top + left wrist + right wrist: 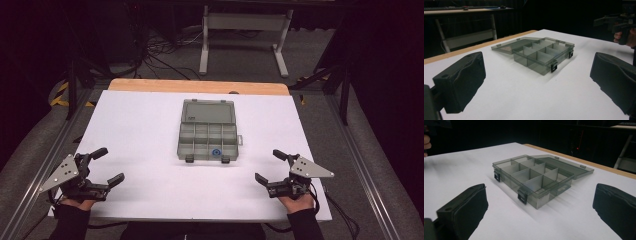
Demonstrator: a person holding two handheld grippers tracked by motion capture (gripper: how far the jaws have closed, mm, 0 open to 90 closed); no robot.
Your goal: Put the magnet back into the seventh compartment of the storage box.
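A grey see-through compartment box [207,137] lies open in the middle of the white table [140,125], its lid folded flat toward the far side. A small blue ring [216,152] lies in a front compartment near the right latch. My left gripper [107,166] rests open at the front left, well clear of the box. My right gripper [270,166] rests open at the front right, also clear. The box [541,53] stands ahead between the left gripper's [536,87] wide black jaws. In the right gripper view the box [536,177] lies ahead of that gripper [539,212].
A wooden strip [200,86] borders the table's far edge. Beyond it stands a white metal frame [245,35] on a dark floor with cables. Metal rails [360,165] run along both sides of the table. The other hand and its gripper [621,25] appear far right in the left gripper view.
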